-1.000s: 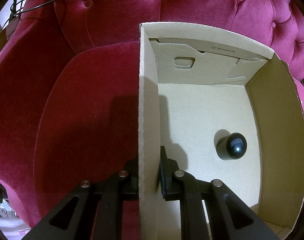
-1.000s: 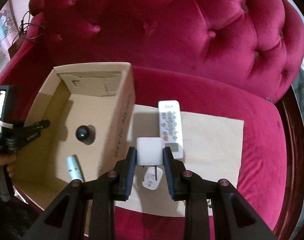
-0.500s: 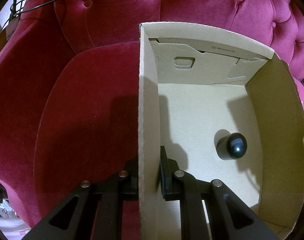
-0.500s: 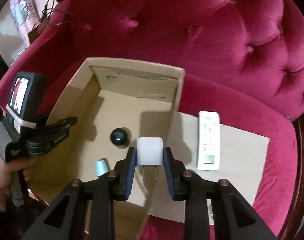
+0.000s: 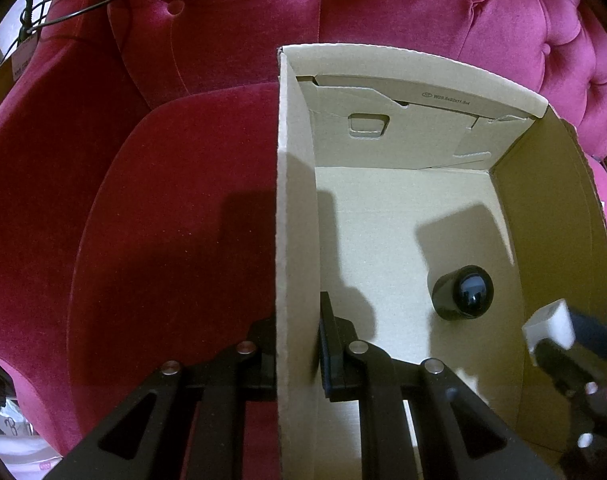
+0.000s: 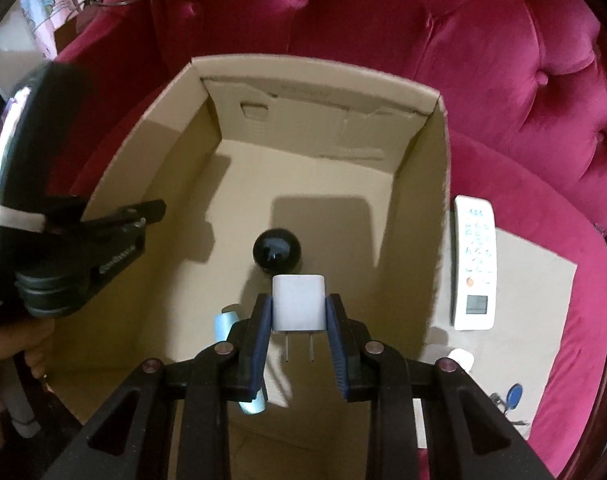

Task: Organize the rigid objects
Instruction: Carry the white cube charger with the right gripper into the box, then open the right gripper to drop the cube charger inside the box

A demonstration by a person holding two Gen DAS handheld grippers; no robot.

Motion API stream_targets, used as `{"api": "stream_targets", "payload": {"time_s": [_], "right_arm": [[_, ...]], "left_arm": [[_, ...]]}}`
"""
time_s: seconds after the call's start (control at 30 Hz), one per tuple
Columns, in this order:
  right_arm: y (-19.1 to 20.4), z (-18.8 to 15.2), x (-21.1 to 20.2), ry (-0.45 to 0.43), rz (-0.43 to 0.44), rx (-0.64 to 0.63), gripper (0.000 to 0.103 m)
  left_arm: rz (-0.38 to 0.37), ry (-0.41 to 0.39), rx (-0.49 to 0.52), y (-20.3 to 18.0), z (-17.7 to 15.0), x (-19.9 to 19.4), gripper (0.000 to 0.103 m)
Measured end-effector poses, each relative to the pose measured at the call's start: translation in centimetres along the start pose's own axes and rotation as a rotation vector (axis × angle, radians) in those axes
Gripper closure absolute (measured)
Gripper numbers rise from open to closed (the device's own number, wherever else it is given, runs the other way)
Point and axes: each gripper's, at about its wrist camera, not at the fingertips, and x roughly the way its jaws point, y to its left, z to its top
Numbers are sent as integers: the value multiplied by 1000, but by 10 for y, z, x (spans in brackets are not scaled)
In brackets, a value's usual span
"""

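The right gripper (image 6: 298, 312) is clamping a white plug adapter (image 6: 298, 303) between its blue-padded fingers (image 6: 262, 332), and that adapter is hanging inside the cardboard box (image 6: 442, 184), over the floor near the right wall. It is looking like a small, smooth, rounded-corner white cube, with two metal prongs pointing back toward the camera from its underside. From the left wrist view the same adapter (image 5: 549, 326) is showing up at the right edge, pinched in the dark fingers and partly cut off by the frame.

The left gripper (image 5: 297, 344) is squeezing the box's left wall (image 5: 295, 240), one finger sitting outside and one inside, closed tight on the cardboard. A hand (image 6: 7, 344) is gripping its handle at the lower left of the right wrist view.

On the box floor a black lens-like cylinder (image 5: 462, 293) is lying with its glossy round face turned up. A pale blue tube (image 6: 225, 322) is lying beside it, mostly hidden behind the right gripper's left finger, so its full length is not showing.

Outside the box, a white remote control (image 6: 474, 264) is resting on a flat cardboard sheet (image 6: 543, 280) on the crimson velvet sofa (image 6: 423, 40). A small white object (image 6: 461, 358) and a blue tag (image 6: 514, 394) near the sheet's front are too blocked to identify.
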Motion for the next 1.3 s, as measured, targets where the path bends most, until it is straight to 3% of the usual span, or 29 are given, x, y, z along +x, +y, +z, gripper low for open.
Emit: {"api": "stream_targets", "payload": {"time_s": [0.2, 1.3], "right_arm": [[7, -2, 10, 13, -43, -15, 74], [28, 2, 34, 66, -3, -17, 74]], "left_arm": [[1, 0, 1, 0, 0, 0, 88], [1, 1, -1, 0, 0, 1, 88]]}}
